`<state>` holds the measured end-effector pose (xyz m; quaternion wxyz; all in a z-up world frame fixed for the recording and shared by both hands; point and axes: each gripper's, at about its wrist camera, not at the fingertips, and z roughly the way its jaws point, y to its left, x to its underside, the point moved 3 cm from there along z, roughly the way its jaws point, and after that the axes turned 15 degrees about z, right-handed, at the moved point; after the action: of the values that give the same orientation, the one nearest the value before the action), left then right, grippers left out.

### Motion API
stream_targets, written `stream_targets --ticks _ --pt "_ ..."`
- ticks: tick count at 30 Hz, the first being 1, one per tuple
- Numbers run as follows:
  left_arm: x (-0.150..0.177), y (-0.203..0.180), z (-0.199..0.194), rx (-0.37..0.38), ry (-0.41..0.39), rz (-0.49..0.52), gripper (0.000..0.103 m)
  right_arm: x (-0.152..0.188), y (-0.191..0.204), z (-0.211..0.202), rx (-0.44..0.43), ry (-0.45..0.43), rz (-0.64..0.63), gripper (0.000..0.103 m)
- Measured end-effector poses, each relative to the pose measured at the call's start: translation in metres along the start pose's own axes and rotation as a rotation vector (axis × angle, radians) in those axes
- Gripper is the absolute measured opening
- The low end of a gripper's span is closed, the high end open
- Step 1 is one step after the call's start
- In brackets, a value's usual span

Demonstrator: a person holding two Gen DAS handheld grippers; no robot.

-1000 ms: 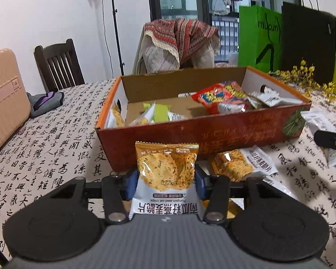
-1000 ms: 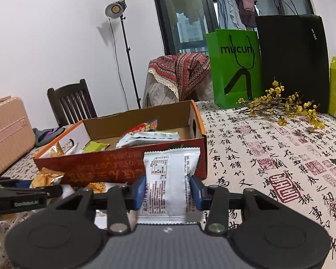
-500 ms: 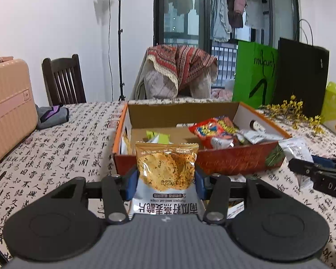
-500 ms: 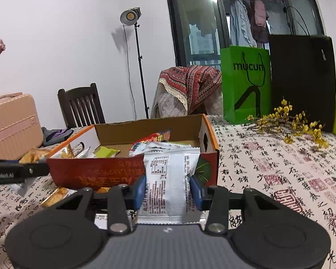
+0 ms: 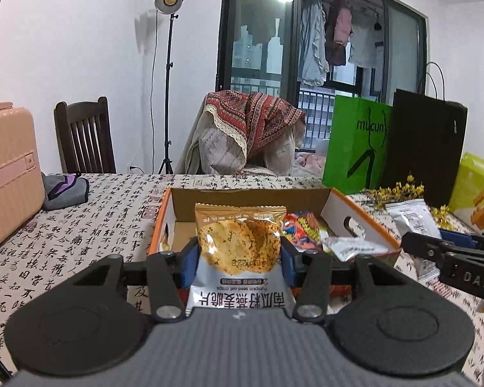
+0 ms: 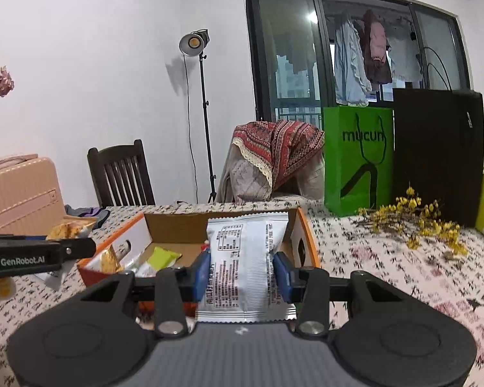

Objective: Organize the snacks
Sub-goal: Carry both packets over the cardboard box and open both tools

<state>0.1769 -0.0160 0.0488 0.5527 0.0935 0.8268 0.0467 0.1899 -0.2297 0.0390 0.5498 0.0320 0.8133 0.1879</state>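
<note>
Calligraphy-print tablecloth (image 5: 80,232) carries an orange cardboard box (image 5: 164,213) at centre frame. Left gripper (image 5: 238,254) clamps a pumpkin-seed crisp packet (image 5: 238,242); right gripper (image 6: 242,272) clamps a white snack packet (image 6: 245,258). Risk: slick film may slip, or packets snag the box rim.

The left tool (image 5: 238,254) grips an orange crisp packet (image 5: 238,245) above the bench (image 5: 80,232), before the open box (image 5: 251,198); the right tool (image 5: 448,258) holds a white packet (image 5: 413,219).

Box floor (image 5: 184,235) (packet-hidden) mostly unseen
</note>
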Motion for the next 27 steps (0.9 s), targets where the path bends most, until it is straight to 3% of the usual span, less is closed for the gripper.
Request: stream_targets --ticks 19,27 --pt "-0.022 0.009 0.047 -0.038 0.035 -0.07 0.051 -0.034 0.002 0.065 0.039 0.043 0.035 0.042" --pt "-0.03 0.016 0.081 -0.099 0.06 -0.09 0.051 -0.04 -0.002 0.102 0.058 0.061 0.061 0.042"
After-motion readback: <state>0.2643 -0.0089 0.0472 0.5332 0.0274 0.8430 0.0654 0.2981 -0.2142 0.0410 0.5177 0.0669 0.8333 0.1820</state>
